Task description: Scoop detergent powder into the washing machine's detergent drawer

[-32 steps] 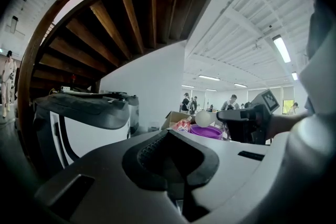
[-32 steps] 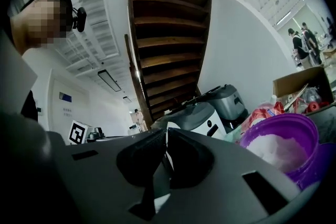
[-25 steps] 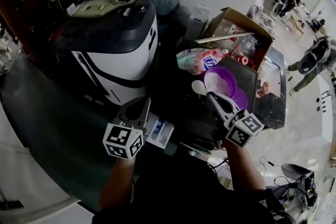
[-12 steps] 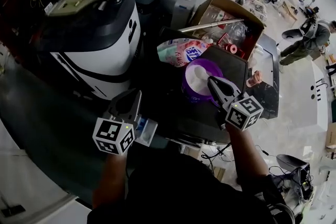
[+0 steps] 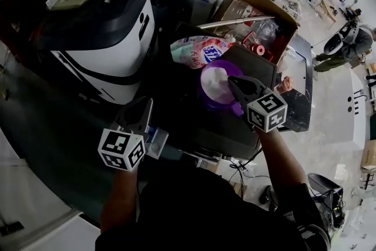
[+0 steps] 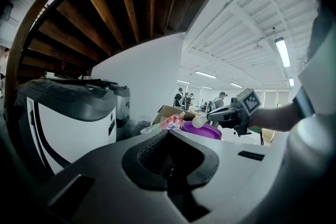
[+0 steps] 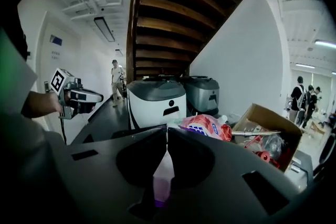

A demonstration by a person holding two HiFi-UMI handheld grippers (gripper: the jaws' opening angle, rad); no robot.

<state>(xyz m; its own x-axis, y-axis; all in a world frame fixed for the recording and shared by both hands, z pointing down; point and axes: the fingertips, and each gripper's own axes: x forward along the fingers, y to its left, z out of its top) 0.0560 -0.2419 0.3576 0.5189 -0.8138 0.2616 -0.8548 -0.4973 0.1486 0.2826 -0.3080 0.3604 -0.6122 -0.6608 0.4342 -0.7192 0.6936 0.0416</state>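
Change: right gripper (image 5: pixel 234 84), jaws clenched on scoop (image 5: pixel 218 74), has moved over tub (image 5: pixel 205 92).
Left gripper (image 5: pixel 140 107): jaws closed, empty.
Meaning: probably loading powder; drawer (image 5: pixel 156 141) not yet filled.

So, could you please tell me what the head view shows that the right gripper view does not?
Only the head view shows the detergent drawer by the left gripper and the scoop's white bowl over the purple tub. Only the right gripper view shows the right gripper shut on the scoop handle, plus the wooden stair underside. Both show the detergent pouch, the cardboard box and the white machine.
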